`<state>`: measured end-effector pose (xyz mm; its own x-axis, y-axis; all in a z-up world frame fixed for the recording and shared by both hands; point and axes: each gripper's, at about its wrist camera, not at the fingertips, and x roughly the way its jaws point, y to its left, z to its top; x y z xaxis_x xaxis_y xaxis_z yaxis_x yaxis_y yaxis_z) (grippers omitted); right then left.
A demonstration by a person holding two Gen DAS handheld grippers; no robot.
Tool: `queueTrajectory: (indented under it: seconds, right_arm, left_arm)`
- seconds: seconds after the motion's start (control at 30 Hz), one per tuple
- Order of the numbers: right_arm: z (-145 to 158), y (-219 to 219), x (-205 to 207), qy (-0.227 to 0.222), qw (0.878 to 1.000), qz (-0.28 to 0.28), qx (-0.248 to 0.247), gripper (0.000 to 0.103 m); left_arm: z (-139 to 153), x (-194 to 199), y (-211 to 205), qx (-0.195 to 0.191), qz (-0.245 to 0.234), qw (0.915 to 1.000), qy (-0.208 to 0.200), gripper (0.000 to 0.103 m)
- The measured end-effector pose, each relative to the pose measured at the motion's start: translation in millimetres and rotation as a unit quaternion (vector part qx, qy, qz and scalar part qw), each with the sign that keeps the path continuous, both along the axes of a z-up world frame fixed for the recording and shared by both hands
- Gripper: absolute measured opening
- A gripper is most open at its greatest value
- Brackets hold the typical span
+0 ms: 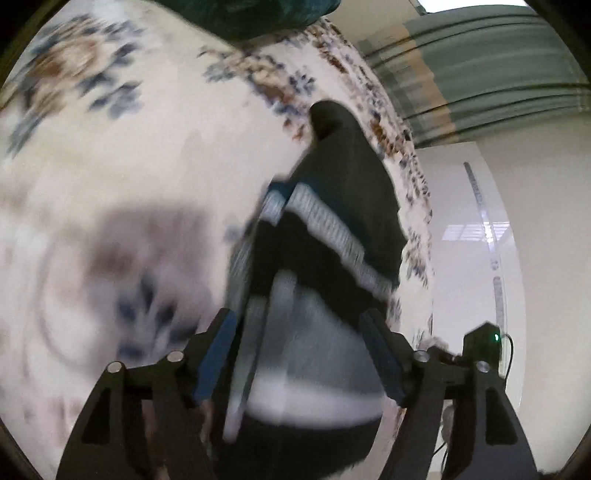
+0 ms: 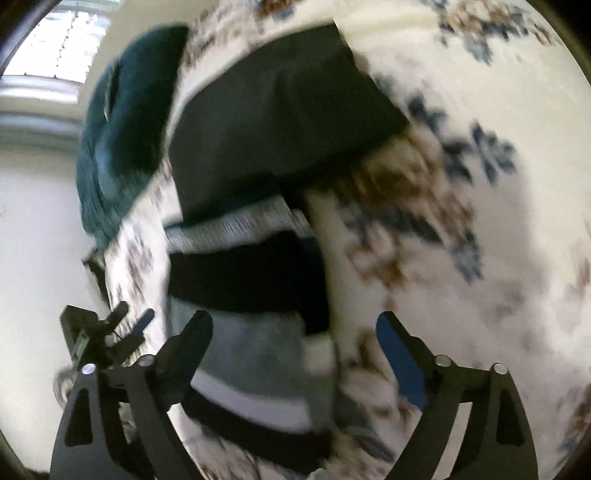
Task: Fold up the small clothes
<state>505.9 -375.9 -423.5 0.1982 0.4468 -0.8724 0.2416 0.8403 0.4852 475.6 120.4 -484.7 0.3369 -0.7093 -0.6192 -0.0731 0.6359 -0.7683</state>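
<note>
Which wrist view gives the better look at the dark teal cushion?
The right wrist view: the teal cushion shows nearly whole at upper left, lying at the edge of the floral cloth, though blurred. The left wrist view catches only its lower edge, cut off by the top of the frame.

Setting: a room in a home, most likely a bedroom. Evidence: the work surface is a soft floral sheet (image 1: 155, 155), white with blue and brown flowers, as on a bed. A teal blanket (image 2: 125, 122) lies bunched at its far edge. Striped curtains (image 1: 491, 70) hang in the background. A glossy white panel (image 1: 476, 236) stands beside the bed. A bright window (image 2: 62, 40) admits daylight.
</note>
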Motion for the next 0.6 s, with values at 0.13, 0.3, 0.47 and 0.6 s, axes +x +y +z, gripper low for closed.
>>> queueTrajectory:
  seconds: [0.13,0.3,0.47,0.6]
  right_arm:
    - [-25.9,-10.1,-22.0,0.042,0.999,0.021,0.022,0.103]
    - [-61.2,-4.5,-5.7,0.057,0.995,0.072,0.042,0.103]
    - [-89.4,10.2,41.9,0.061,0.991,0.1,0.061,0.103]
    - [-117.2,19.1,64.8,0.08,0.985,0.11,0.11,0.103]
  left_arm:
    - [-32.5,-65.8,4.3,-0.053,0.028,0.9962,0.063,0.082]
    - [-48.5,-148.0,1.5,-0.087,0.11,0.9858,0.091,0.083]
    - [-68.0,-158.5,-29.2,-0.137,0.154,0.9743,0.09,0.083]
    - [-85.5,-124.5,-57.1,-0.132,0.172,0.972,0.091,0.083]
